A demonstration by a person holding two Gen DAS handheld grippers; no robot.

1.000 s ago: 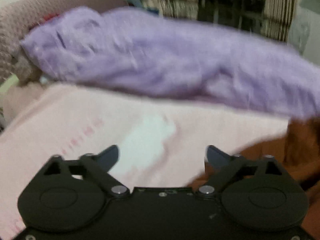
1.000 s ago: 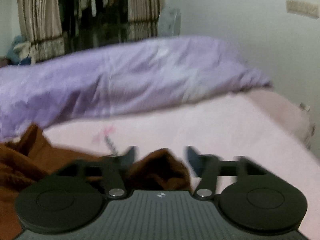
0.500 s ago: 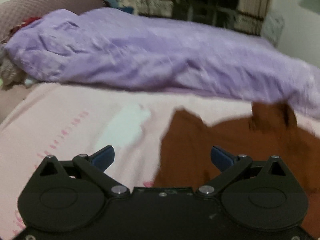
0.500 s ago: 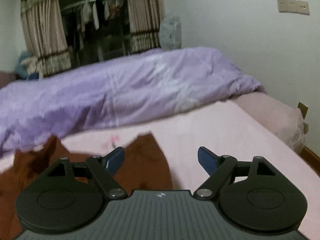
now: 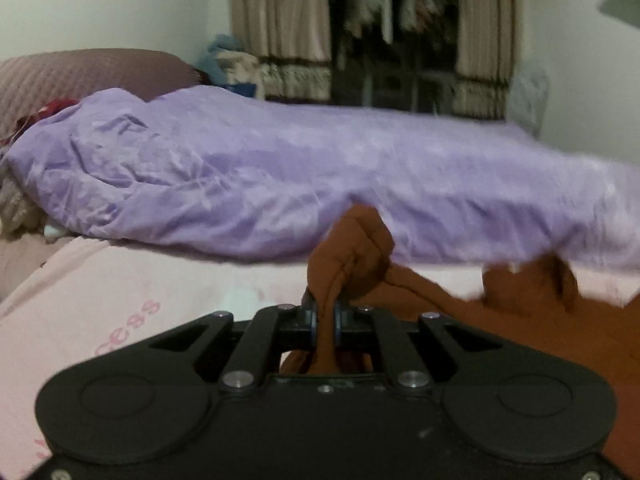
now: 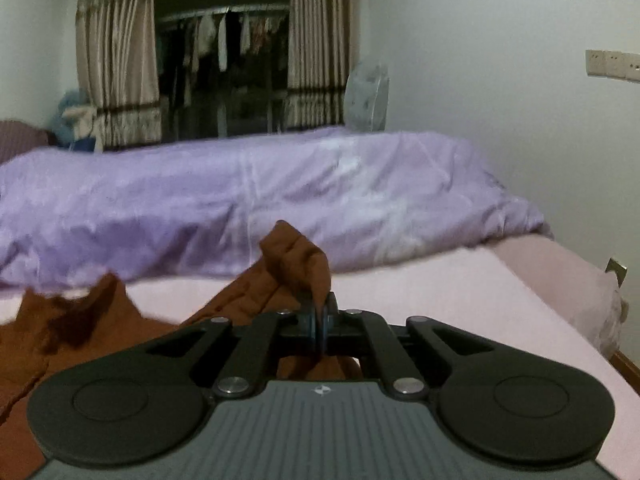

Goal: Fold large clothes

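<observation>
On the pink bed sheet (image 5: 132,280), in front of the long lilac duvet (image 5: 248,176) heaped across the far side, lies the rust-brown garment (image 6: 76,332), and both grippers have hold of it. From the left wrist view, the left gripper (image 5: 325,316) has its 2 fingers closed tight on a bunched fold of the cloth, which pokes up just past the tips, while the rest of the garment (image 5: 540,320) trails away low and to the right. From the right wrist view, the right gripper (image 6: 319,320) is likewise clamped shut on a raised peak of the same cloth, with the body of the garment spreading low and to the left. So the fabric spans between the 2 grips, its long axis running left to right across the near part of the bed, and each hand holds 1 end of that edge; neither is clearly nearer the middle. The slack between them looks rumpled and sagging, not taut. The next move probably turns on drawing the 2 pinched points apart and up, so the held edge straightens before any fold is laid. Curtains (image 6: 116,52) hang far behind the bed.
</observation>
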